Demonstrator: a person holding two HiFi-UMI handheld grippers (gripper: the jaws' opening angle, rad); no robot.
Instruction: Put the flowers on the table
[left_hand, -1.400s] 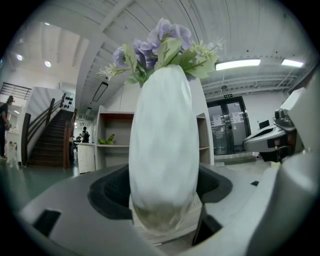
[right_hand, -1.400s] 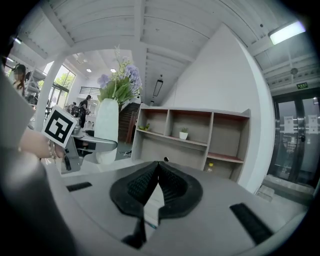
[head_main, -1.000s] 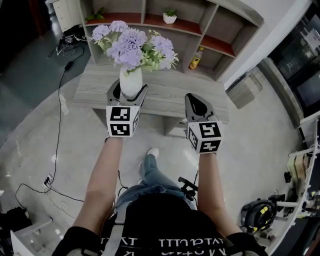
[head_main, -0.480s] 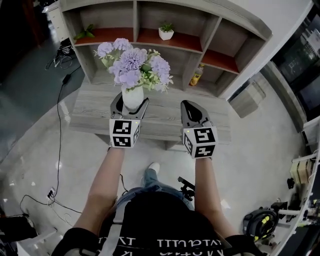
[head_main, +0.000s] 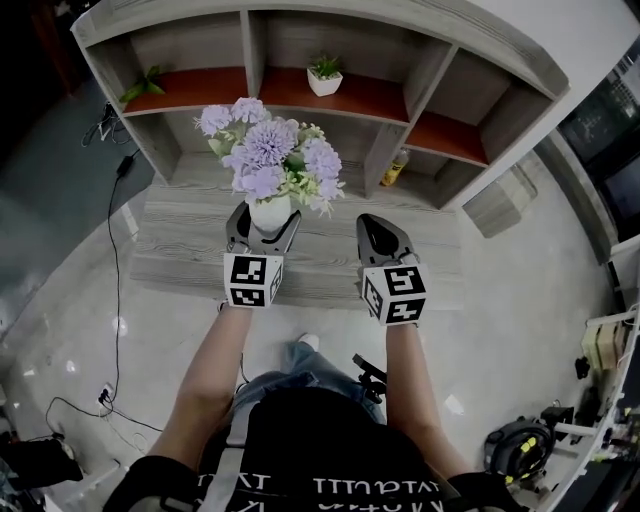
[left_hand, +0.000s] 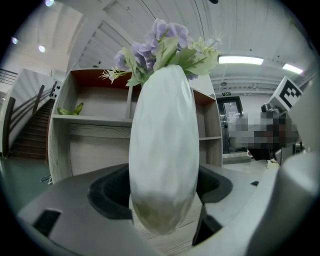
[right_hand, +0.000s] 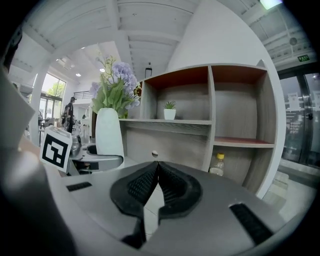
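The grey wooden surface (head_main: 170, 240) lies bare from its near edge back to the shelf unit (head_main: 430, 100) along its far edge, leaving open room on both sides. Over its middle, the left claw (head_main: 265, 224) grasps a smooth white vase (left_hand: 163, 150) of lilac flowers (head_main: 272, 155) upright; the right claw (head_main: 372, 228) is clenched on nothing.
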